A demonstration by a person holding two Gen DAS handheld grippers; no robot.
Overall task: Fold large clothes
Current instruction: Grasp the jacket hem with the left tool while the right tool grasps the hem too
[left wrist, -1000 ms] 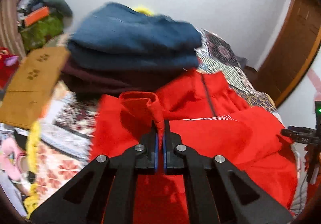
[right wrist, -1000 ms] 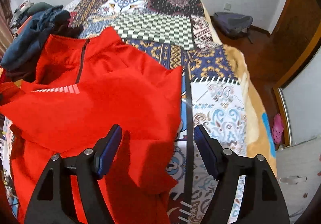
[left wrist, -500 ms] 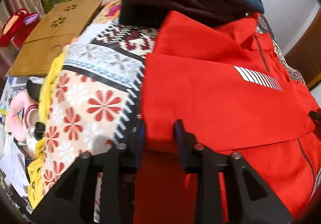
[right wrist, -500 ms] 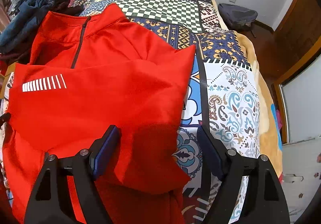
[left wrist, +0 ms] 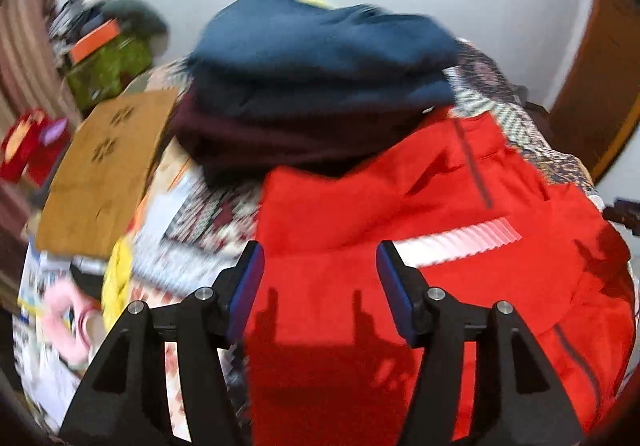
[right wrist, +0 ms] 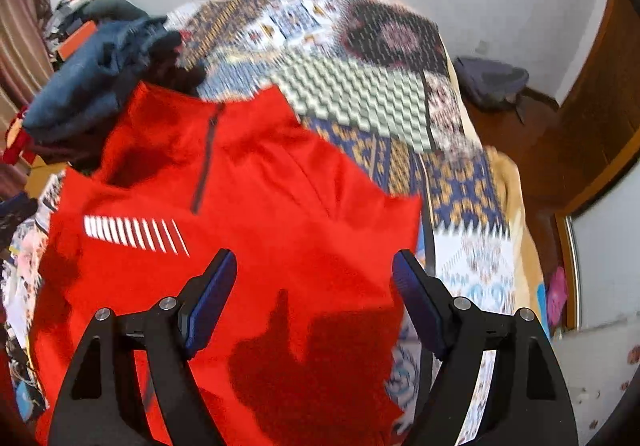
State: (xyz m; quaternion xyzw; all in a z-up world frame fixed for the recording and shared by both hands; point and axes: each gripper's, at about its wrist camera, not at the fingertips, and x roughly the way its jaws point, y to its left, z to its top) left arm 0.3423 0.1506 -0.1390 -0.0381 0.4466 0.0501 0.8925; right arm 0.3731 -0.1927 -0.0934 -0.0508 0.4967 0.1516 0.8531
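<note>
Okay, red top [right wrist: 248,246] lies spread on the patchwork bedspread [right wrist: 360,94], partly folded: one layer is laid across the body, its edge running diagonally toward the right side. Bright red fabric, smooth, a few soft creases. Short dark zipper [right wrist: 204,162] runs down from the collar. On the folded layer I see a row of white slanted bars [right wrist: 134,232], like a reflective stripe patch; no letters in it. No brand name or readable writing anywhere on the garment, and both views are motion-blurred, so small print would be lost anyway.

My left gripper [left wrist: 320,274] hangs over the near-left part of the top, jaws opening, blue pads apart, nothing pinched between them, only cloth below. My right gripper [right wrist: 314,286] is over the near-right part of the top, jaws wide apart, not clamping anything.

Behind the collar sits a pile of folded clothes [left wrist: 320,78], dark blue on top, maroon under it, touching the red top's far edge. Brown cardboard [left wrist: 100,174] lies left of the pile.
</note>
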